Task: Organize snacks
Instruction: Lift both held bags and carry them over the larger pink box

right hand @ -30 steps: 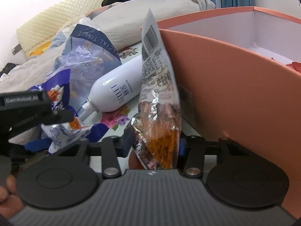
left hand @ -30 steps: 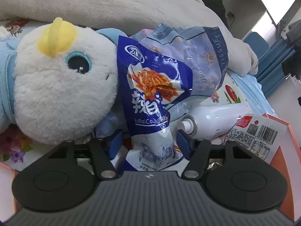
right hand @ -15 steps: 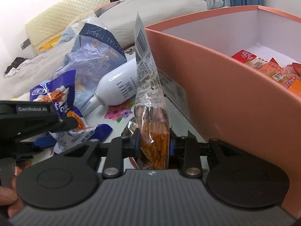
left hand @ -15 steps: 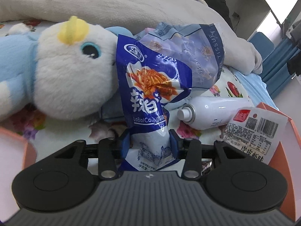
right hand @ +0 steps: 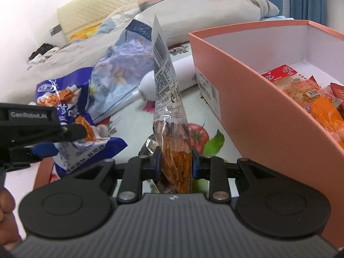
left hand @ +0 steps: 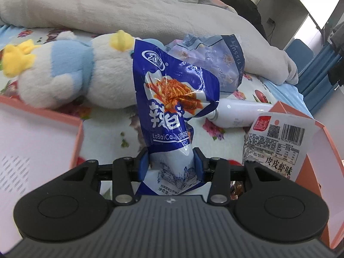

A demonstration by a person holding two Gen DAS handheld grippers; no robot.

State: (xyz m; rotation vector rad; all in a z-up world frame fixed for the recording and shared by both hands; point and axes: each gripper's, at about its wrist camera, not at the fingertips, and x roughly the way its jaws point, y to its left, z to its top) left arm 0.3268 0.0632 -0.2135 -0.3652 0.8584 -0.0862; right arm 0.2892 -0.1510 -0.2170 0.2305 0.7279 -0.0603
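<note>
My left gripper (left hand: 172,163) is shut on a blue and white snack bag (left hand: 172,99) and holds it upright above the bed. That bag also shows in the right wrist view (right hand: 73,116), beside the left gripper (right hand: 32,129). My right gripper (right hand: 175,161) is shut on a clear snack bag of orange sticks (right hand: 172,116), held upright just left of an orange box (right hand: 268,118). That bag appears in the left wrist view (left hand: 277,142). Several orange snack packets (right hand: 311,94) lie inside the box.
A white and blue plush toy (left hand: 71,73), a blue tissue pack (left hand: 215,64) and a white spray bottle (left hand: 238,114) lie on the floral bedsheet. A second orange box edge (left hand: 43,116) is at the left. A beige duvet (left hand: 107,10) lies behind.
Both grippers have closed on their bags and lifted them. The plush toy and bottle now look farther away, and the inside of the orange box has come into the right view.
</note>
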